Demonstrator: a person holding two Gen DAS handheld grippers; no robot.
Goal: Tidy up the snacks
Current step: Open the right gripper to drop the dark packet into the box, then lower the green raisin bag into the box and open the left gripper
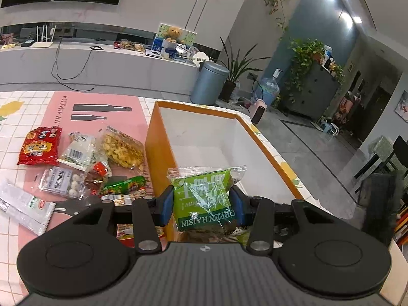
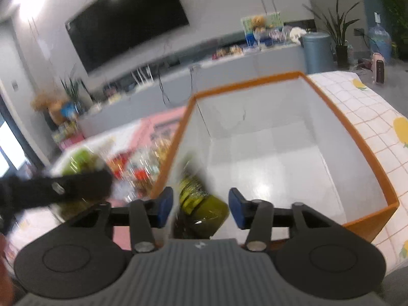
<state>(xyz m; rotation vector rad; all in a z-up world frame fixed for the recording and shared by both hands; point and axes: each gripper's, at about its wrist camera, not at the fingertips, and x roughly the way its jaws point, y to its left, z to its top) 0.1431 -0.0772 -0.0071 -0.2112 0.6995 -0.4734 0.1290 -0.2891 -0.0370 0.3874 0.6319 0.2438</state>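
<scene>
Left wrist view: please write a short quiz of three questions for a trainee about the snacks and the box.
1. True or false: the left gripper is closed on a green raisin packet.
2. The inside of the orange box is: A white, B black, C pink.
3. In the left wrist view, on which side of the box do the loose snacks lie?

Key: 1 true; 2 A; 3 left.
</scene>
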